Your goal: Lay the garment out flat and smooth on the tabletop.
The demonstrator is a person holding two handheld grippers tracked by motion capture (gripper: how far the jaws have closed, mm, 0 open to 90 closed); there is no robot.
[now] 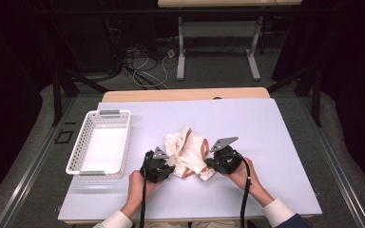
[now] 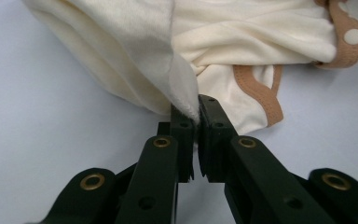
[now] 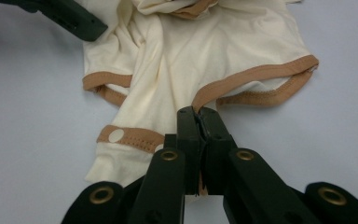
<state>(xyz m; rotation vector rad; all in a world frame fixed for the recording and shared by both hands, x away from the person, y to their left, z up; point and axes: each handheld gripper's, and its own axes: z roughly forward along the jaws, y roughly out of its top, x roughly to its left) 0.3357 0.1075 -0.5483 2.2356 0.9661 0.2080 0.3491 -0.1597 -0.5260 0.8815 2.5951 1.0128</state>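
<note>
The left tool (image 2: 196,116) is clenched on a fold of a cream baby garment (image 2: 242,42), its two black jaws pressed together with a soft corner of the cloth pinched between their tips. The right tool (image 3: 199,122) is likewise clenched on the same garment, gripping it right at a tan-trimmed edge where the binding meets the jaws. In the right gripper view, the cloth spreads away from the jaws in loose wrinkles, with tan binding along its openings and a strip of tan trim bearing a pale round snap, and the left tool's black jaw reaches in at the upper left corner. From the high view, the left tool (image 1: 164,164) and right tool (image 1: 215,162) sit on either side of the crumpled garment (image 1: 188,152), each held in one of the person's hands, with black cables trailing back toward the person's white cuffs. The garment lies bunched near the middle of the pale blue tabletop (image 1: 266,142), toward the person's edge. A white perforated plastic basket (image 1: 88,137) stands to the left of the garment, well apart from it.
</note>
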